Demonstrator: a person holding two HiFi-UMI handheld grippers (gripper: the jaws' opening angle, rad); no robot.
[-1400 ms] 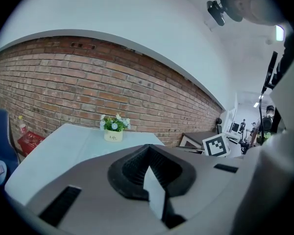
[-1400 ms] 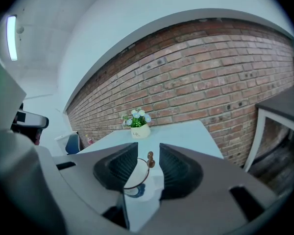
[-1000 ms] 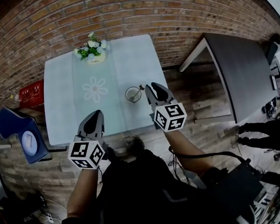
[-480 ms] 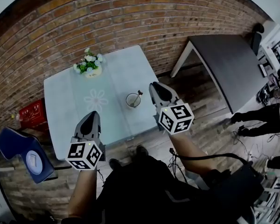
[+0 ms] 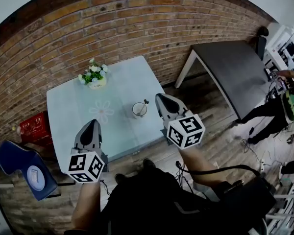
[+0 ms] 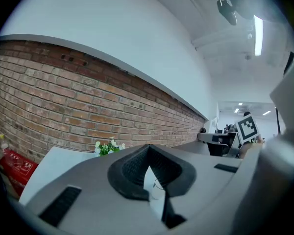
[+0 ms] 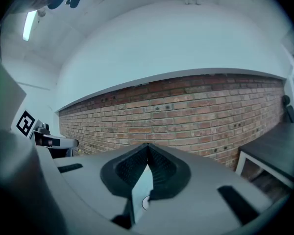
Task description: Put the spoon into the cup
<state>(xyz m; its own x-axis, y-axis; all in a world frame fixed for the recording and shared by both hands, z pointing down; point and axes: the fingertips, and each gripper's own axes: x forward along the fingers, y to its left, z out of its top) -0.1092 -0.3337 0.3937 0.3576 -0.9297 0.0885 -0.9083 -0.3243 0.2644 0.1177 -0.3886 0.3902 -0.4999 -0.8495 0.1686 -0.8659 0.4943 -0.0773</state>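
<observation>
A white cup (image 5: 139, 109) stands on the pale blue table (image 5: 73, 111), right of its middle. The spoon (image 5: 144, 103) rests in the cup, handle leaning out to the right. My right gripper (image 5: 161, 101) hangs above the table's right edge, just right of the cup, shut with nothing in it. In the right gripper view the jaws (image 7: 148, 153) meet at their tips, and a bit of the cup rim (image 7: 145, 201) shows below them. My left gripper (image 5: 91, 127) is over the table's front edge, well left of the cup, also shut and empty (image 6: 148, 152).
A pot of white flowers (image 5: 94, 76) sits at the table's back left. A brick wall (image 5: 137, 28) runs behind it. A dark table (image 5: 235, 72) stands at the right, a blue chair (image 5: 24, 168) and a red crate (image 5: 33, 124) at the left. A person (image 5: 279, 106) stands at far right.
Both grippers have lifted away from the table. The right gripper's jaws, open a second ago beside the cup, have closed on nothing. The spoon stays in the cup.
</observation>
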